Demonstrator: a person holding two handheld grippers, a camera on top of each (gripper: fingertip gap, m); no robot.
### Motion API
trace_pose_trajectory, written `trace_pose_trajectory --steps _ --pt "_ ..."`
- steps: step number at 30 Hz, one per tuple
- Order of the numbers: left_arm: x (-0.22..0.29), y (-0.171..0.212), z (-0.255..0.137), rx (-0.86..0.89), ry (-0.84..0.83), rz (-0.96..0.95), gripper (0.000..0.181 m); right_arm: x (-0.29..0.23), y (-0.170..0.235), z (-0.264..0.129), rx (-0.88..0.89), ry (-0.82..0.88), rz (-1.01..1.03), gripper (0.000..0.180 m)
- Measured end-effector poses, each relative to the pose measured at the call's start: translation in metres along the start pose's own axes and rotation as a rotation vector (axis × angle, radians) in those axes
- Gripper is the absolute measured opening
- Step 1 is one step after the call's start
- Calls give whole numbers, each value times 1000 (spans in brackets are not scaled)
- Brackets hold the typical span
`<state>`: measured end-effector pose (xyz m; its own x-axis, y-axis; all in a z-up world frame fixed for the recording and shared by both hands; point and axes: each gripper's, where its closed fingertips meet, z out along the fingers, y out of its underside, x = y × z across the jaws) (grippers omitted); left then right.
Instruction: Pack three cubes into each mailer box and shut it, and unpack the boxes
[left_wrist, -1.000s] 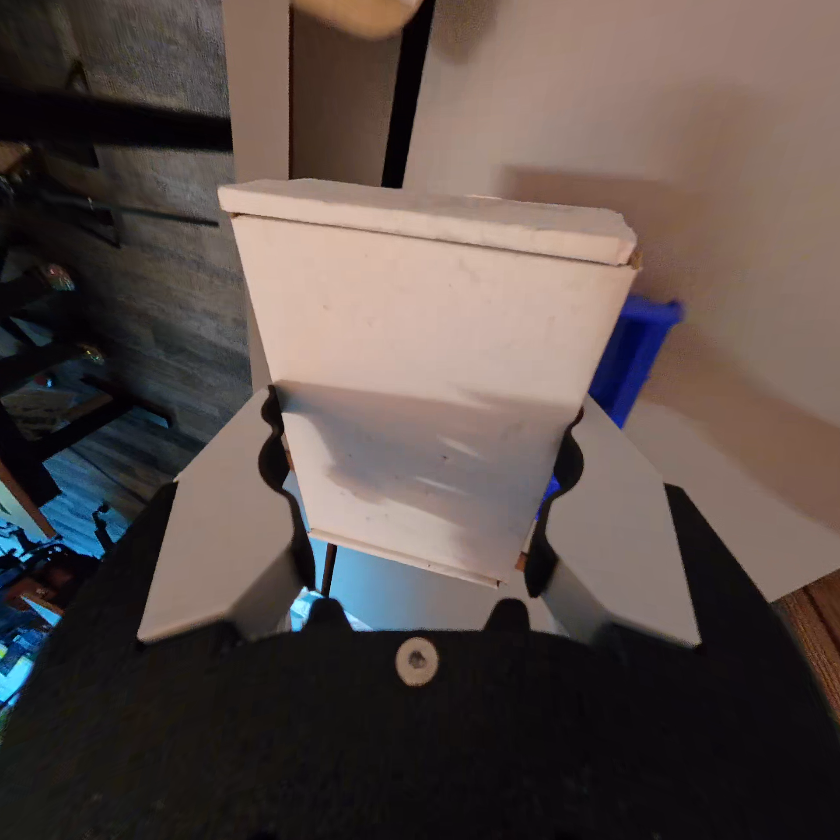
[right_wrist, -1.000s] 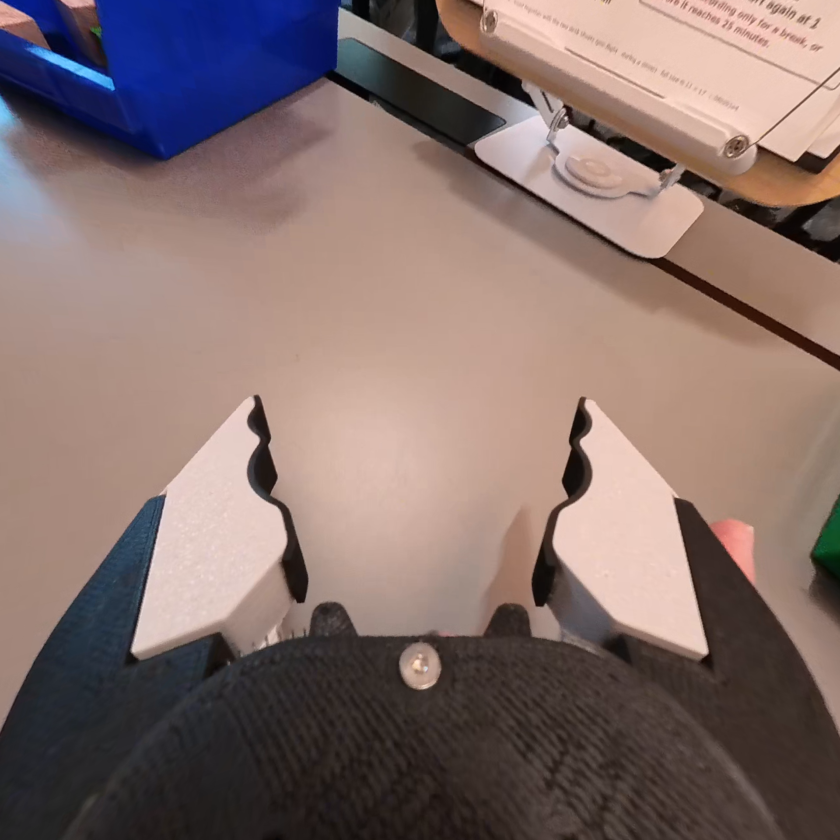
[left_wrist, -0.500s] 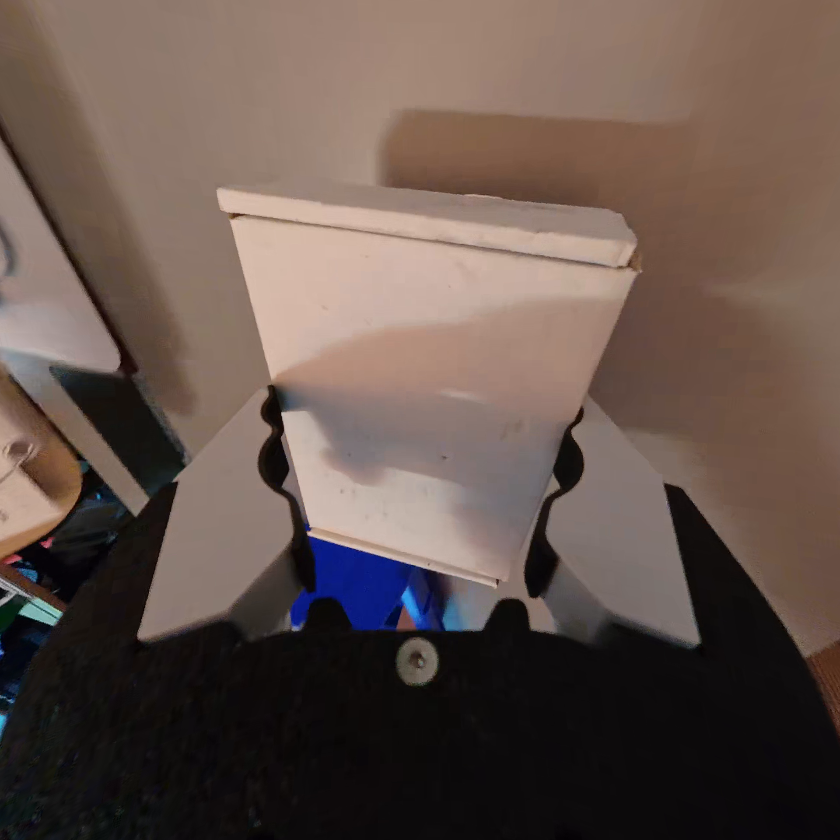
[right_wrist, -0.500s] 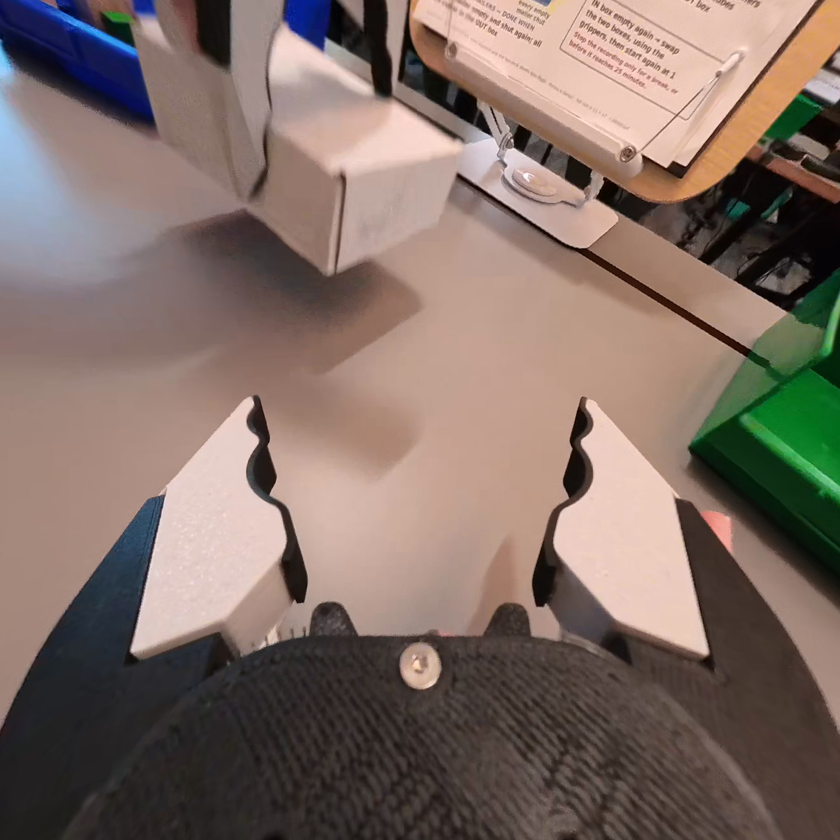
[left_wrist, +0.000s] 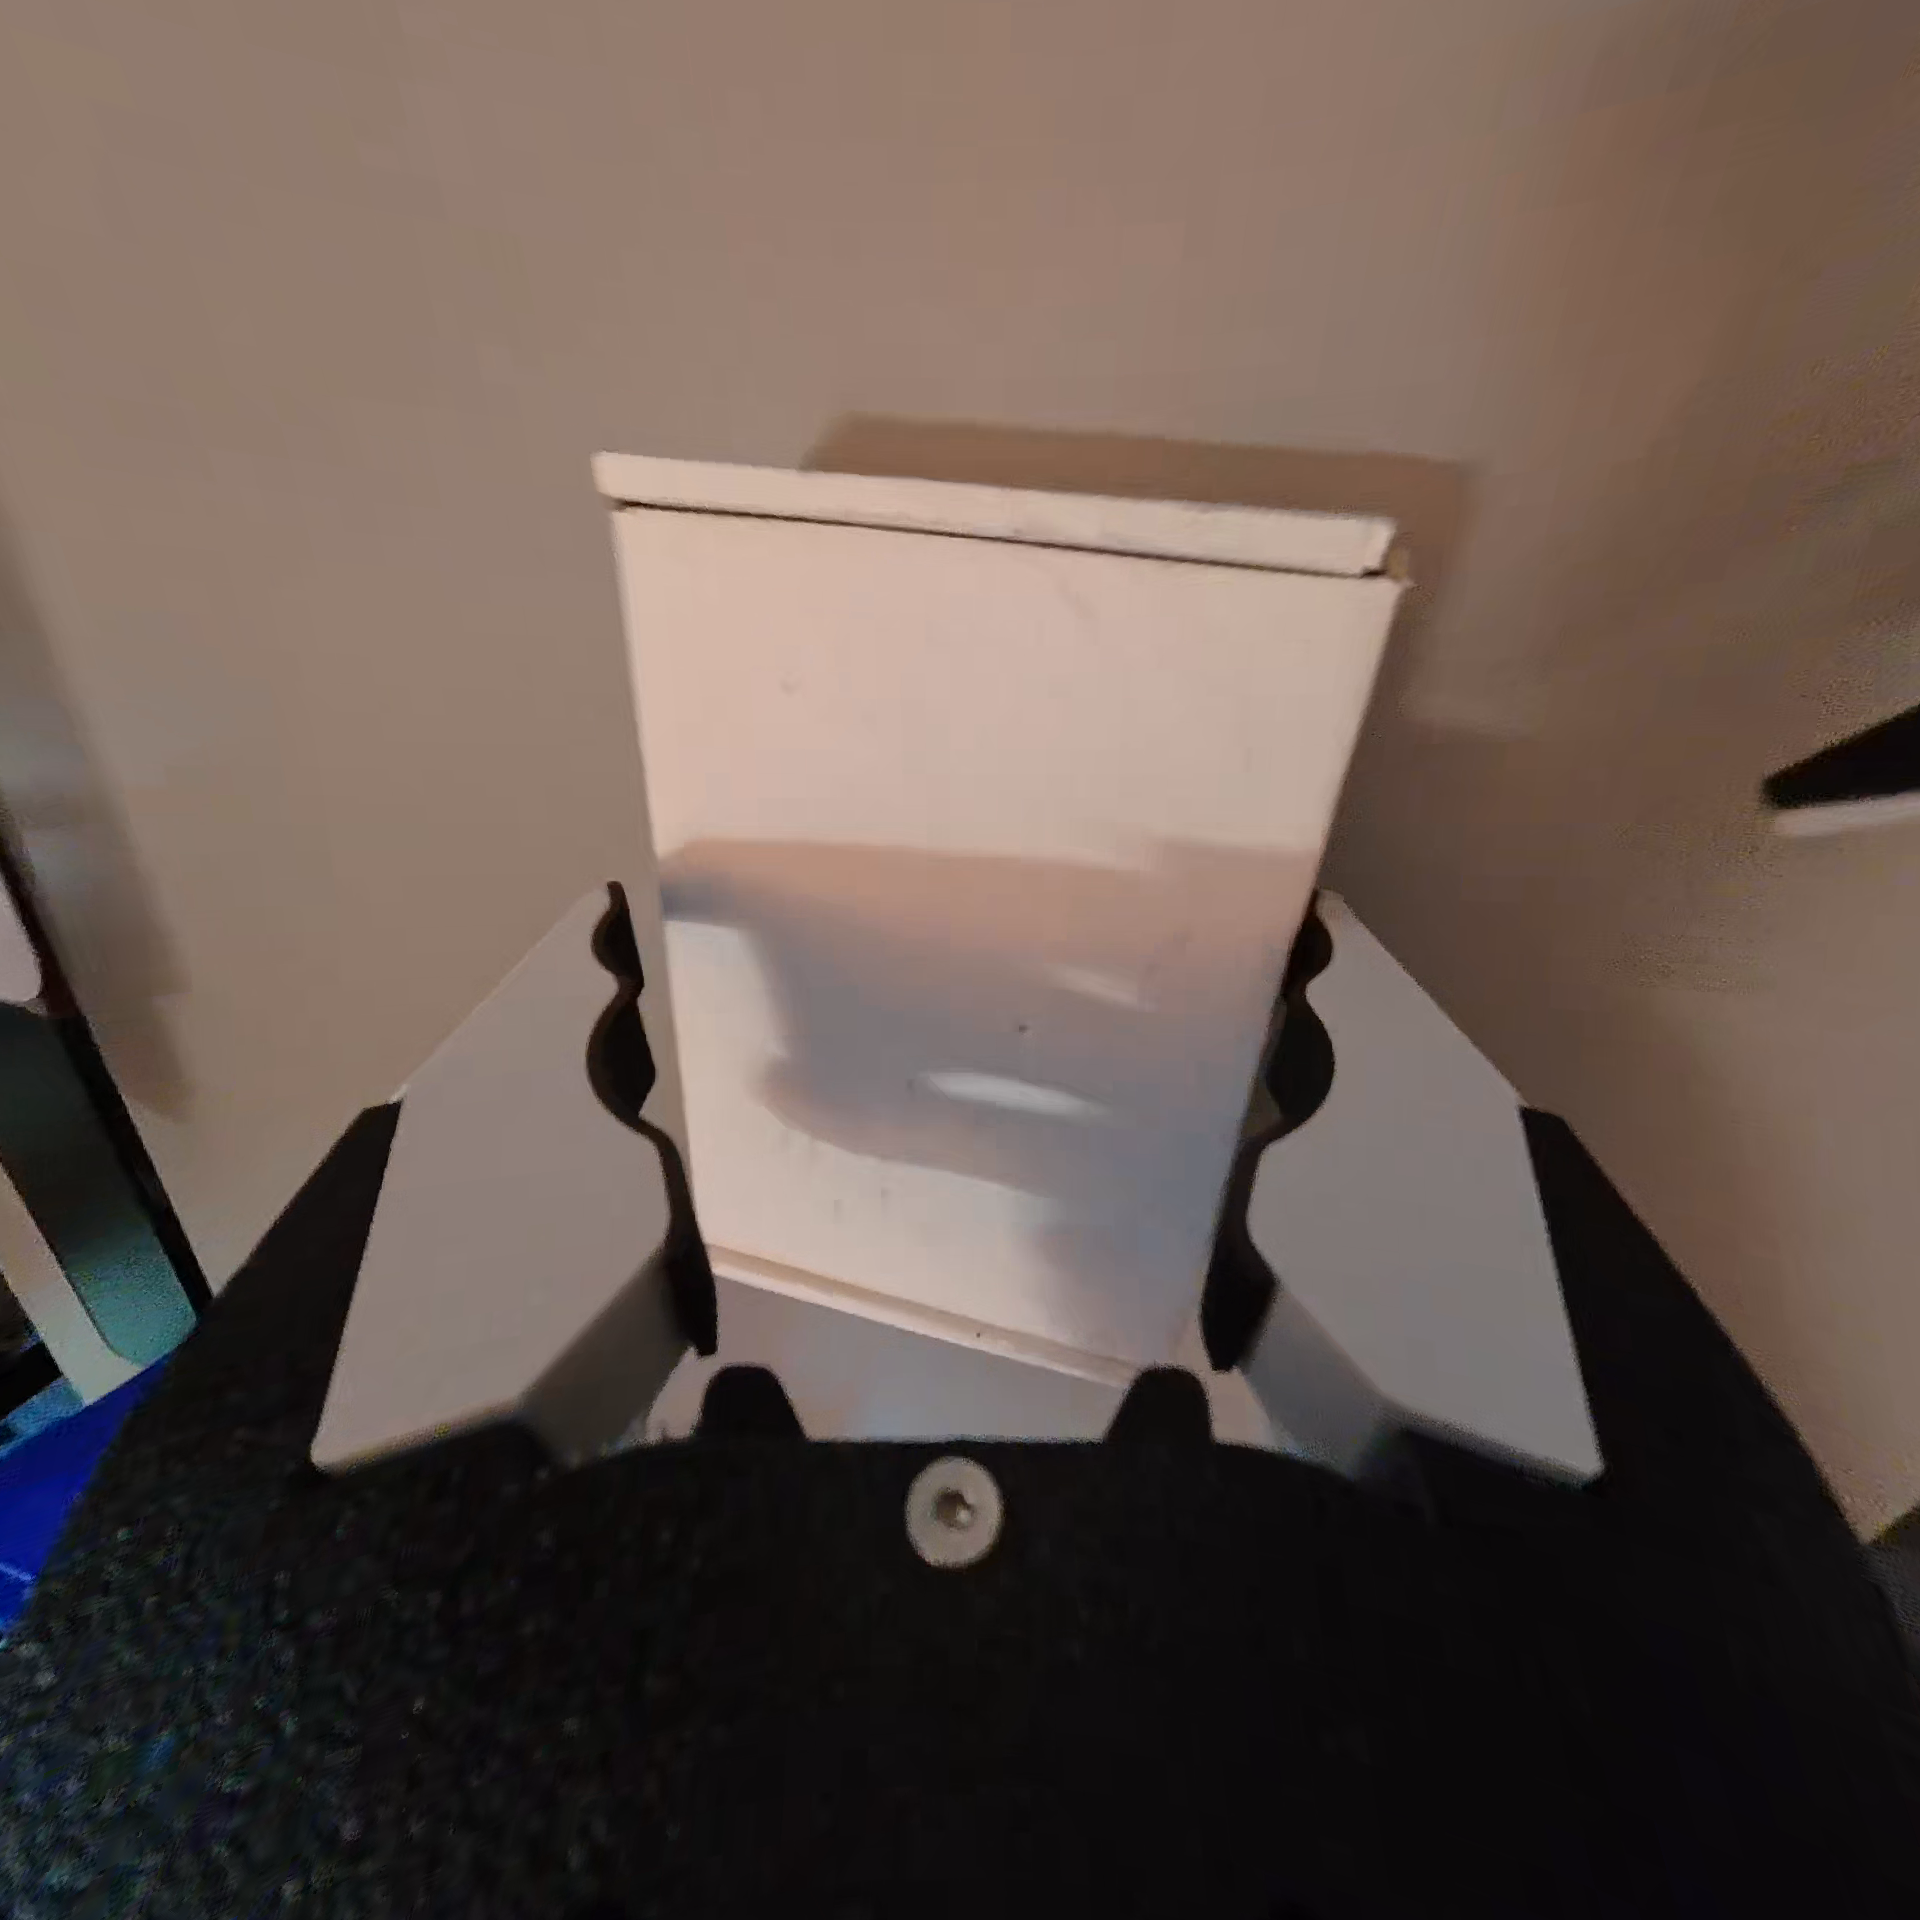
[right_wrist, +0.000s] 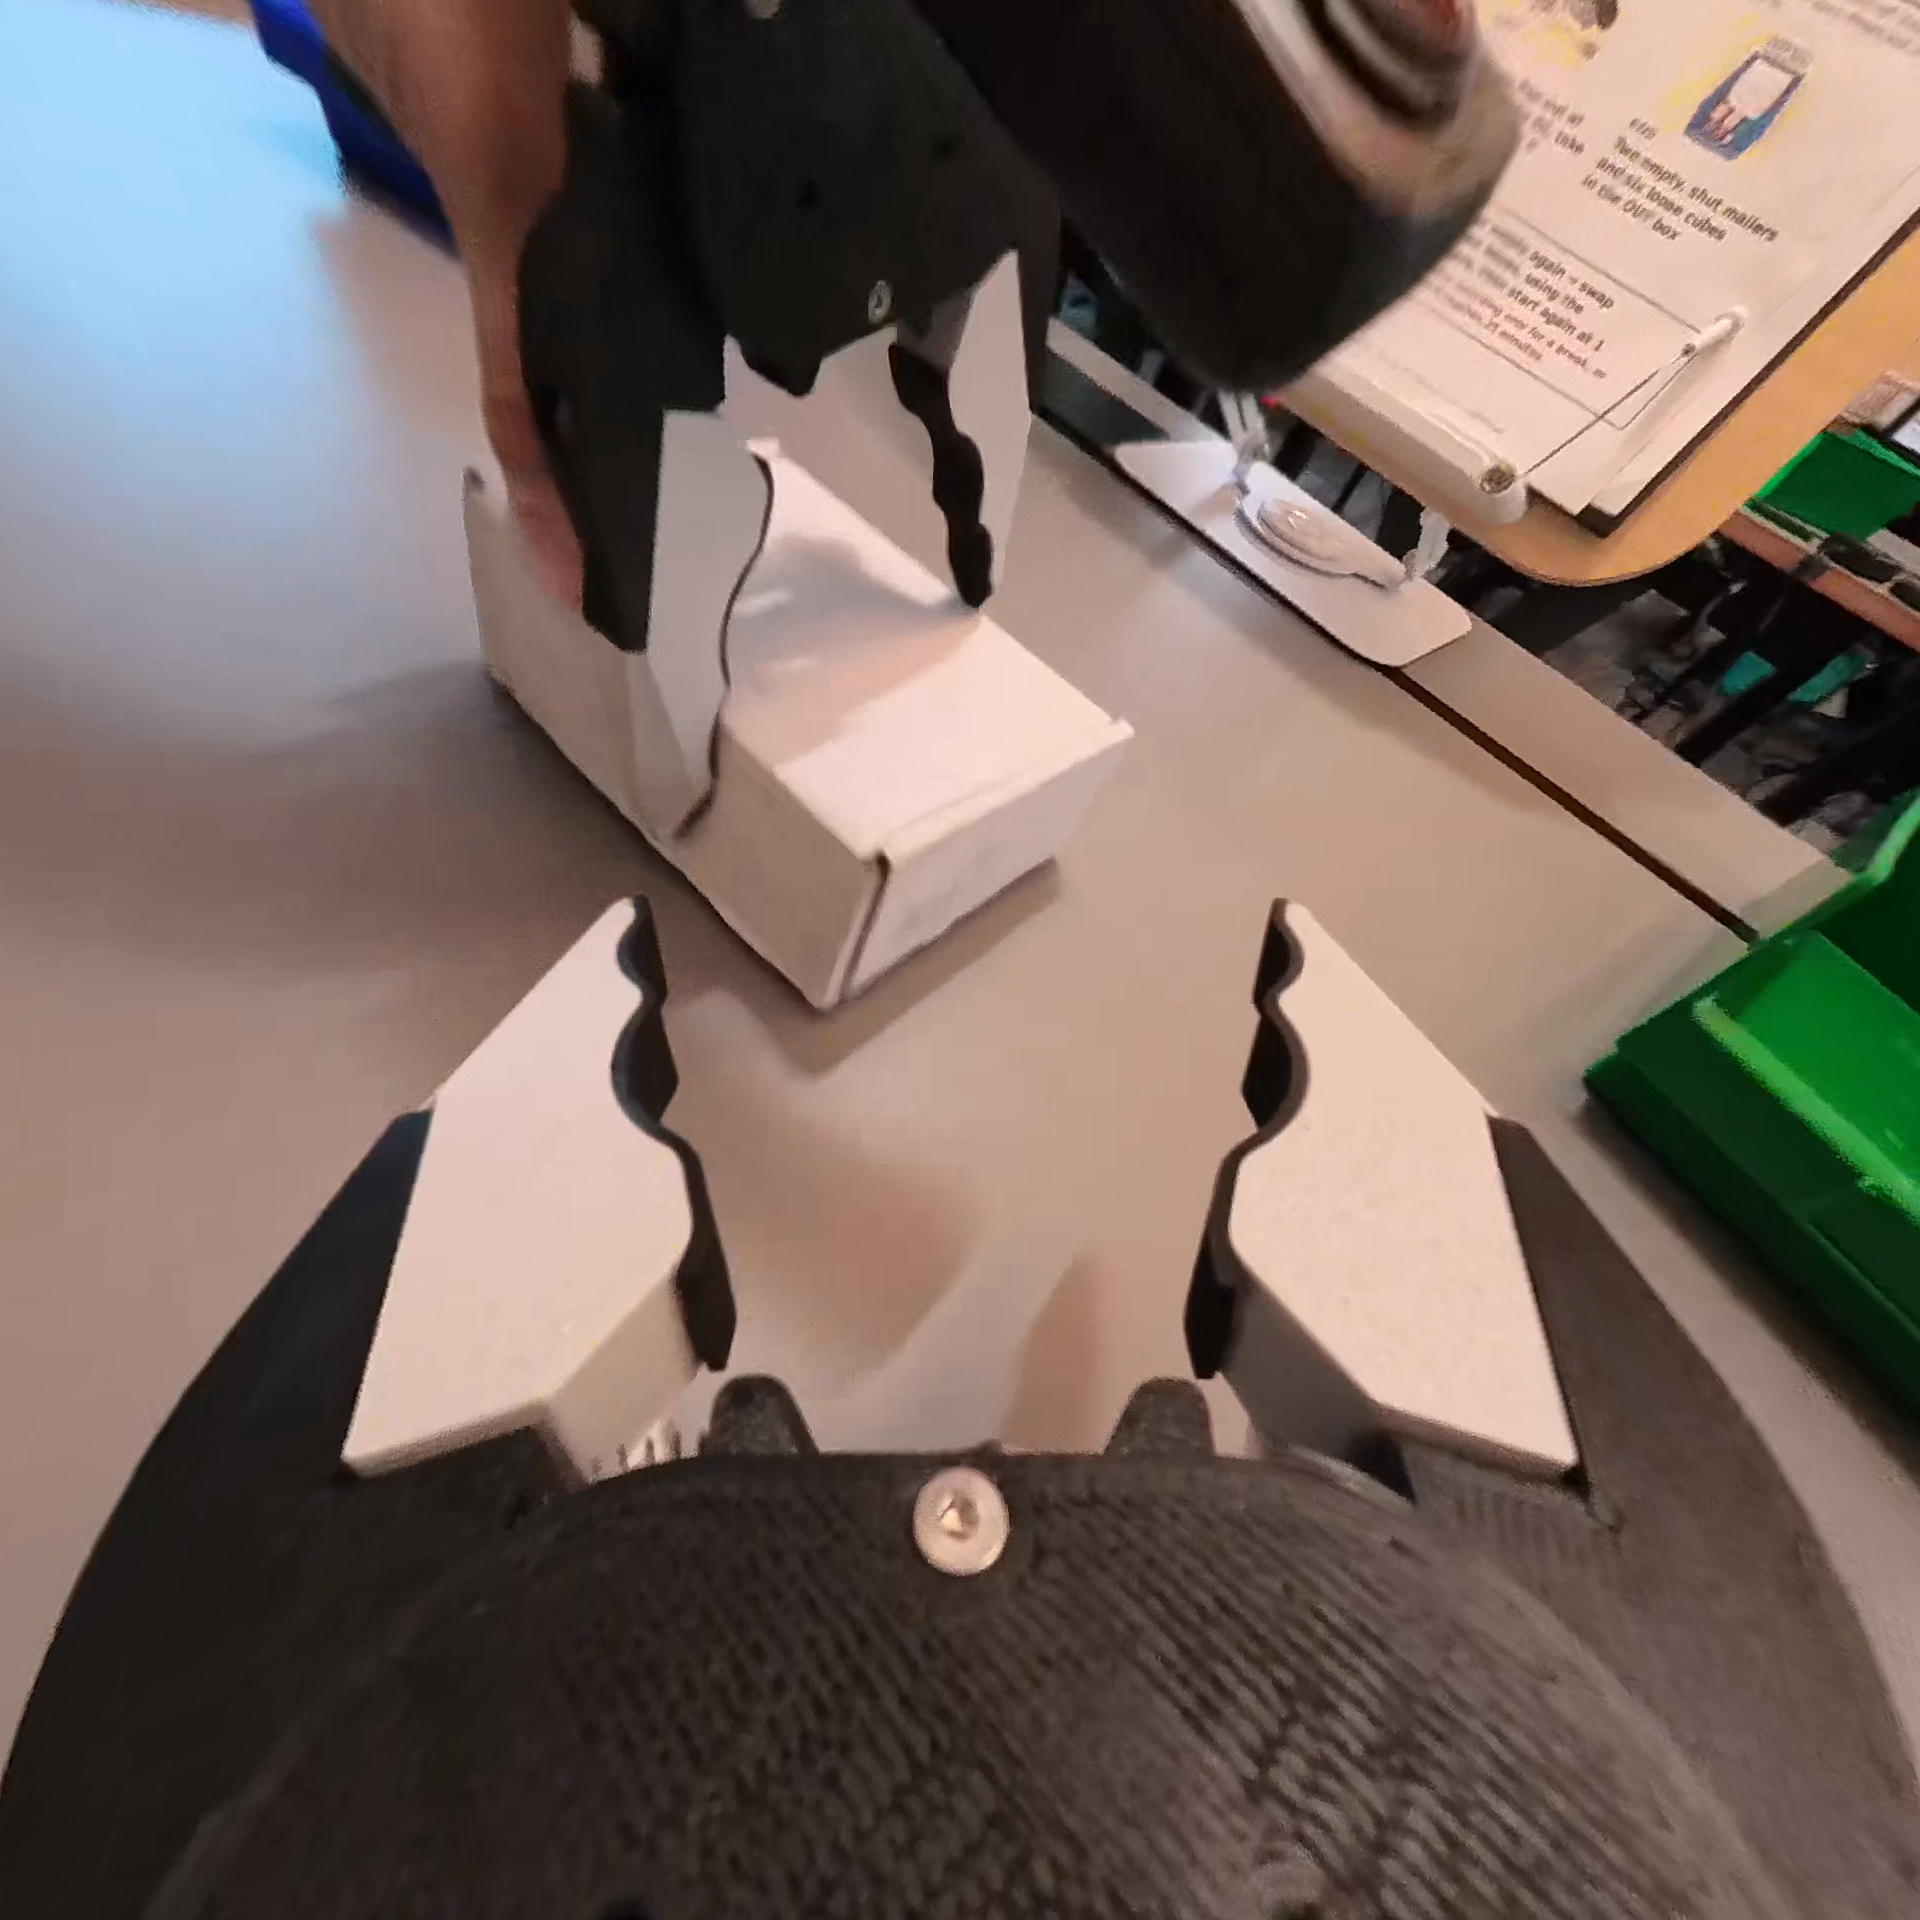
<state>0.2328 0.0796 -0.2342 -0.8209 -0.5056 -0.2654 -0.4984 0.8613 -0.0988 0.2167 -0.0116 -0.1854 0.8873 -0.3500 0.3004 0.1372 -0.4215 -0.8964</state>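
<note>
Bench: grey bench (right_wrist: 1091, 1091) fills both views.
Mailer box: white mailer box (left_wrist: 987, 883), lid closed, resting on the bench.
Left gripper: left gripper (left_wrist: 961, 1132) clamps the box's two sides from above.
Right gripper: right gripper (right_wrist: 961, 1132) spread wide, empty, just short of the box's near corner.
Hand: hand (right_wrist: 499, 343) beside the left gripper.
Around: green bin (right_wrist: 1787, 1091) right; document stand (right_wrist: 1351, 582) behind.
</note>
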Motion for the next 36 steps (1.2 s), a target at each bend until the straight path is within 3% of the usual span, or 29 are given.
trace_pose_trajectory --steps 1,4,7,12,17,24,32,36 --pt "-1 -4 -8 56 -17 -35 116 -1 -3 -1 18 -13 26 110" --pt "-5 -9 -49 314 39 -214 57 0 -7 -7 38 -12 48 108" --pt "-17 15 -81 599 181 -522 0 1 -7 -11 37 -12 30 108" --pt "-10 54 -82 874 610 -937 0 12 -12 -5 69 25 -85 105" --pt "-1 64 -53 897 825 -1147 0 22 -11 2 62 143 -467 114" --pt "-8 78 -43 915 846 -1198 0 0 -12 11 54 119 -798 120" --pt "-17 90 -39 901 783 -1203 0 -30 -33 50 33 58 -1146 125" --pt "-17 90 -39 908 793 -1188 0 -38 -32 67 11 -17 -1313 101"
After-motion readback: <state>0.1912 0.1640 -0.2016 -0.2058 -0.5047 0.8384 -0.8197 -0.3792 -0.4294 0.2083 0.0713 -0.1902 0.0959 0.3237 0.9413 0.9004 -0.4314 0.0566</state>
